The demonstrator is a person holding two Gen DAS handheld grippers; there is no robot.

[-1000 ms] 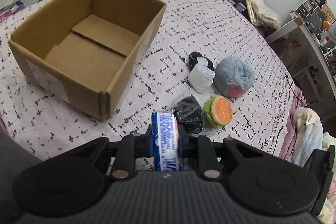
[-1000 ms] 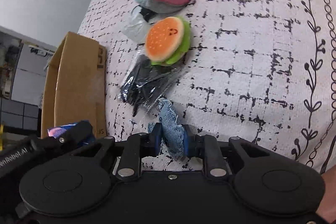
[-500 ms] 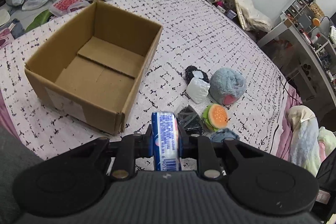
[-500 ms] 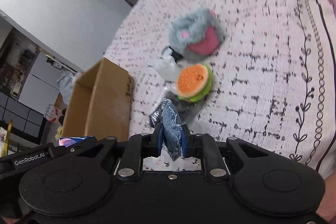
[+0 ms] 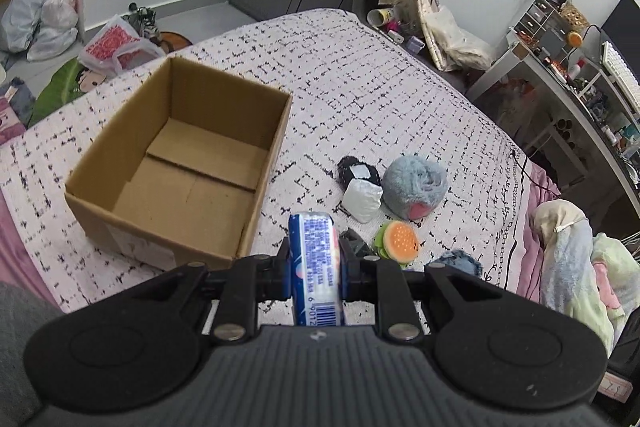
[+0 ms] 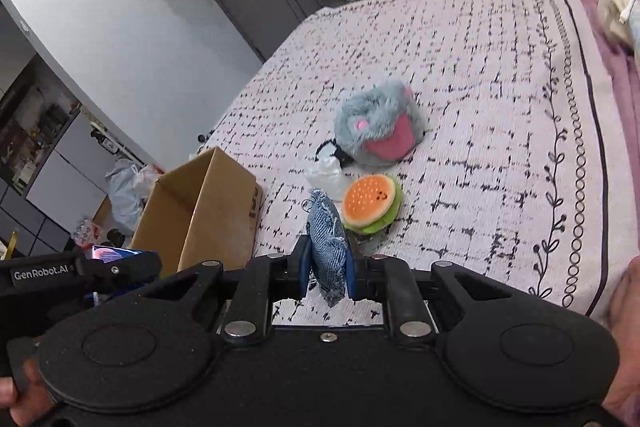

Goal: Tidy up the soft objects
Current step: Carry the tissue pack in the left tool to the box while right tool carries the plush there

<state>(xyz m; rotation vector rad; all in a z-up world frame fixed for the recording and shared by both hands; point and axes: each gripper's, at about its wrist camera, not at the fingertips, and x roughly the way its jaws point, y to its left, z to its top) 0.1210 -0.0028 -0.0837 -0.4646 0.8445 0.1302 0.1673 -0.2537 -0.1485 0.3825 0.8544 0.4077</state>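
My left gripper (image 5: 315, 259) is shut on a blue tissue pack (image 5: 316, 263) and holds it above the bed, just right of an open cardboard box (image 5: 256, 163) that has nothing in it. My right gripper (image 6: 327, 267) is shut on a denim pouch (image 6: 327, 243), held above the bed near the box's corner (image 6: 224, 211). On the bed lie a burger plush (image 5: 398, 239) (image 6: 370, 205), a grey and pink furry plush (image 5: 416, 183) (image 6: 378, 127), a white packet (image 5: 362, 201), a black item (image 5: 356, 167) and a black bagged bundle (image 5: 354, 241).
The bed carries a white blanket with black marks (image 5: 360, 75). Plastic bags (image 5: 116, 47) and clutter lie on the floor behind the box. A crowded desk (image 5: 568, 75) stands at the right. Folded bedding (image 5: 572, 251) lies at the bed's right edge.
Both grippers have risen and pulled back with their loads, so more of the bed and room shows. The denim pouch has come up off the blanket.
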